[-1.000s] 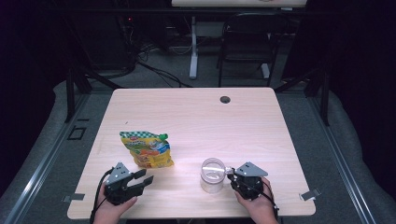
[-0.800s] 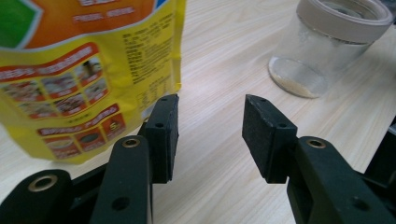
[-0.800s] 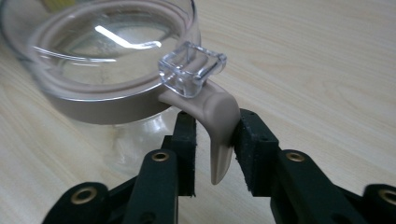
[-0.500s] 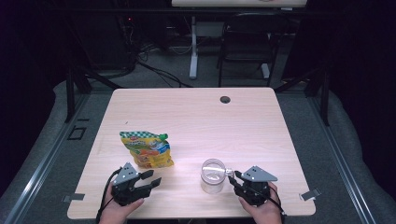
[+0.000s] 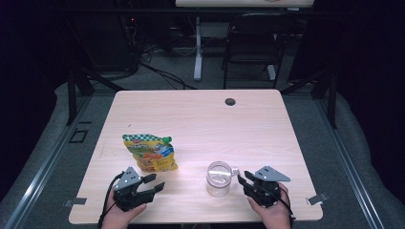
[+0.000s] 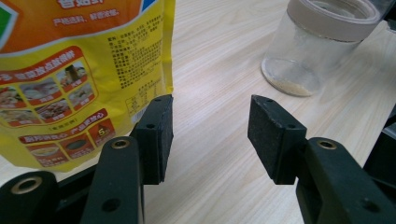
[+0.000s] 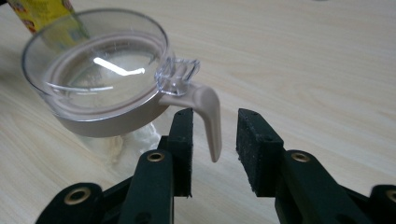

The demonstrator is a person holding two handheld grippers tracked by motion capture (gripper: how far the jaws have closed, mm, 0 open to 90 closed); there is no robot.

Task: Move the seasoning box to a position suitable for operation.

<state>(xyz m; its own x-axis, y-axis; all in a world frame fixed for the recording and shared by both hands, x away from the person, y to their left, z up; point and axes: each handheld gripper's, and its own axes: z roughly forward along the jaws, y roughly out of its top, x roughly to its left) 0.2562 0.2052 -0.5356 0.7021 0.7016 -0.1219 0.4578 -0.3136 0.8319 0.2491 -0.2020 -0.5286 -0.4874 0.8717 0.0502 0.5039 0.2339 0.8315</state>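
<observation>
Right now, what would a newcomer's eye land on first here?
The bright yellow snack bag lying left of centre on the table, just ahead of the left tongs. Then the clear jar near the front edge, its beige latch lever between the open jaws of the right tongs.

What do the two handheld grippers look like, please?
Both the left gripper and the right gripper are black, each topped by a grey three-cornered plate and trailing a black cable. Their fingers end in flat black textured pads, with brass-coloured rivets at the joints.
</observation>
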